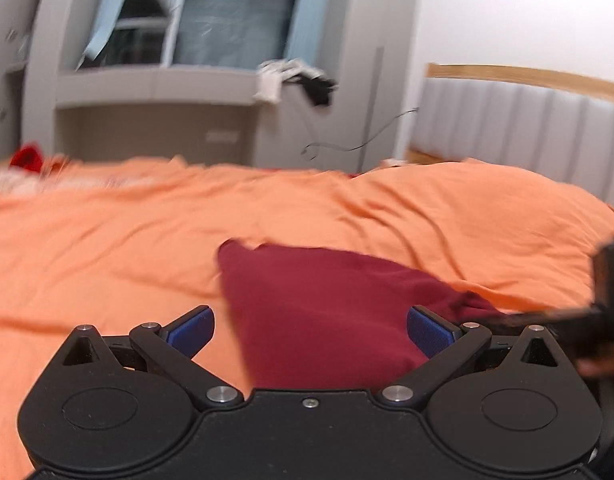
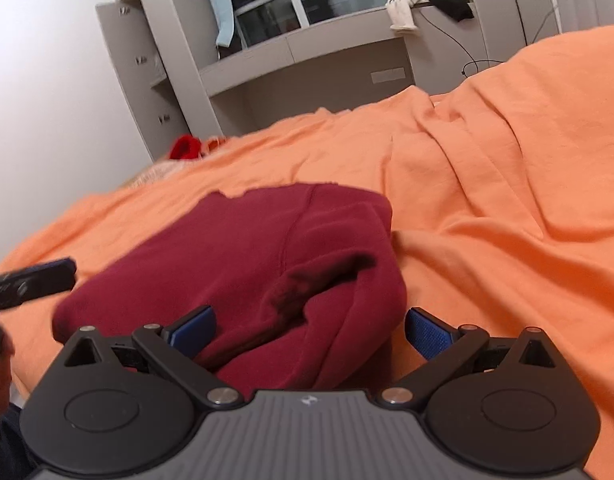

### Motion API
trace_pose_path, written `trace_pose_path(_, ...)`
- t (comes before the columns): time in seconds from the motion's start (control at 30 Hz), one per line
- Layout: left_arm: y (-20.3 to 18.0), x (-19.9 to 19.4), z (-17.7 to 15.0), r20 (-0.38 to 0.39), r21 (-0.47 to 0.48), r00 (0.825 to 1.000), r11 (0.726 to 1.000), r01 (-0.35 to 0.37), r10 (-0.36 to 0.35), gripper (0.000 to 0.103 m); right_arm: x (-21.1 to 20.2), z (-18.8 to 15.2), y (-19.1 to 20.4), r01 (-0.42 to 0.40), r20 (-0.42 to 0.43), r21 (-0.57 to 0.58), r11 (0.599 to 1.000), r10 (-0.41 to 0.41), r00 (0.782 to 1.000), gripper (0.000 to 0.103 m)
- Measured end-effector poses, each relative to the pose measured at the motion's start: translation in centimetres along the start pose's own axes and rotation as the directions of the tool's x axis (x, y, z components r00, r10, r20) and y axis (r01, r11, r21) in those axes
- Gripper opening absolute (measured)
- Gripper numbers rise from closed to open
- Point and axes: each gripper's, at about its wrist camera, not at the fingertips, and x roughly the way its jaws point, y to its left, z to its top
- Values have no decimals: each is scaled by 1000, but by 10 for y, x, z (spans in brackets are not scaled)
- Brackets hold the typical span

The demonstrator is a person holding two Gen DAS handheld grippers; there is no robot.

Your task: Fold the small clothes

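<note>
A dark red garment (image 1: 319,304) lies folded on the orange bedspread (image 1: 107,240). My left gripper (image 1: 310,330) is open, its blue pads (image 1: 191,330) wide apart over the garment's near left edge. In the right wrist view the same garment (image 2: 267,272) lies bunched with a thick fold at its right side. My right gripper (image 2: 310,330) is open over its near right part, holding nothing. The left gripper's tip (image 2: 39,276) shows at the left edge there, and the right gripper (image 1: 611,280) shows blurred at the right edge of the left wrist view.
The orange bedspread (image 2: 507,184) rises in a mound at the right. A bright red item (image 2: 183,148) lies at the far edge. A grey shelf unit (image 2: 307,52) with draped clothes (image 2: 407,8) stands behind. A padded headboard (image 1: 527,120) is at the right.
</note>
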Motion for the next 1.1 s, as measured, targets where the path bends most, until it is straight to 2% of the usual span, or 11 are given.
trace_pose_path(0.1, 19, 21, -7, -64, -2, 997, 999, -37, 36, 103, -4, 3, -3, -11, 17, 21, 1000, 11, 1000, 103)
trace_pose_path(0.17, 31, 25, -17, -92, -38, 996, 999, -6, 2, 103, -10, 4, -10, -23, 50, 61, 998, 20, 999, 103)
trace_pose_path(0.37, 52, 31, -48, -63, -121, 996, 991, 61, -69, 103, -28, 9, -38, -8, 157, 233, 973, -29, 987, 103)
trace_pose_path(0.43, 56, 34, -56, -66, -159, 994, 985, 72, -83, 103, -30, 9, -41, 4, 174, 228, 974, -45, 984, 91)
trace_pose_path(0.53, 56, 35, -56, -60, -155, 994, 985, 78, -88, 103, -29, 9, -36, 3, 164, 173, 985, -31, 986, 61)
trace_pose_path(0.6, 56, 36, -58, -56, -153, 995, 985, 77, -86, 103, -27, 8, -27, -4, 149, 119, 993, -14, 989, 35)
trace_pose_path(0.73, 54, 36, -61, -48, -152, 995, 985, 78, -86, 103, -26, 2, 1, 98, 134, -89, 991, -86, 987, 20)
trace_pose_path(0.83, 55, 36, -62, -47, -155, 995, 984, 81, -90, 103, -22, -4, 21, 147, 98, -248, 958, -127, 987, 24)
trace_pose_path(0.93, 56, 35, -63, -47, -157, 994, 984, 87, -95, 103, -17, -9, 23, 111, 32, -291, 950, -107, 994, 47)
trace_pose_path(1.03, 57, 35, -63, -46, -157, 994, 983, 90, -99, 103, -28, -5, 13, 65, 51, -234, 970, -54, 997, 64)
trace_pose_path(1.1, 57, 35, -63, -46, -159, 994, 983, 91, -99, 103, -39, -1, -1, 6, 90, -137, 991, 7, 996, 93)
